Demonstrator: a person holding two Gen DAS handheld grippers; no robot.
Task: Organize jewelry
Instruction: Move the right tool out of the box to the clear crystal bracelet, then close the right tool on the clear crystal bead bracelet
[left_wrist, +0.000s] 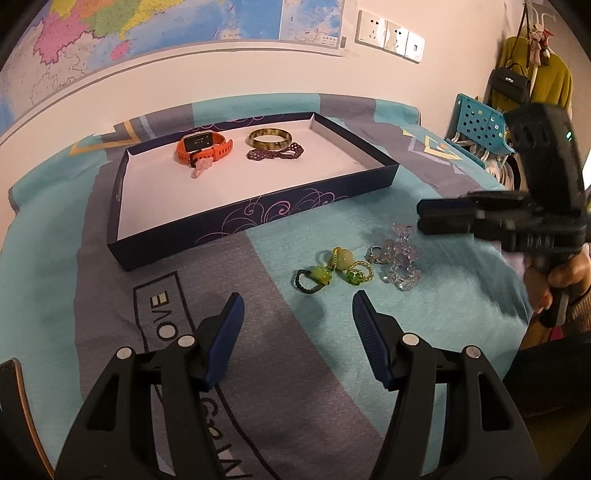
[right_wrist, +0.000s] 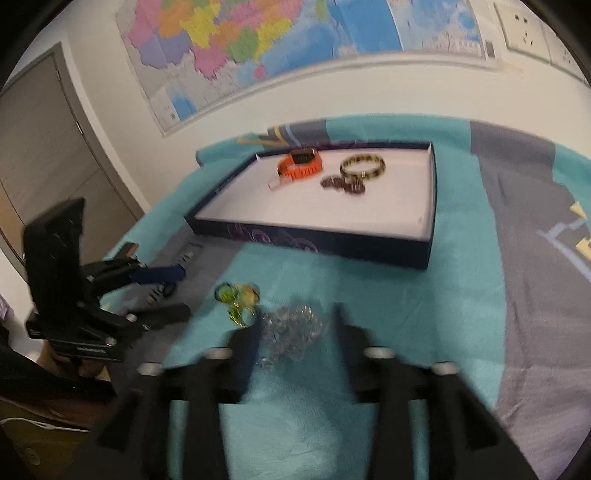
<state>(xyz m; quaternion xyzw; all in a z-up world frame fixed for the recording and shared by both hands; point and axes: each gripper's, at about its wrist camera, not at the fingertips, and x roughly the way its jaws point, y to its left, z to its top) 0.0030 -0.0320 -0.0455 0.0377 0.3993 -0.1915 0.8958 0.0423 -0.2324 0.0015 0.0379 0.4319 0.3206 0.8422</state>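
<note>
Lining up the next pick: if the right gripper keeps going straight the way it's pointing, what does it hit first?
Most likely the clear crystal bracelet, lying on the bedspread between the open right gripper fingertips; blur leaves depth uncertain.

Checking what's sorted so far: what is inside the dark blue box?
Inside the box: an orange watch, a pink piece by its strap, a mottled bangle and dark beads. The near wall hides a strip of floor.
</note>
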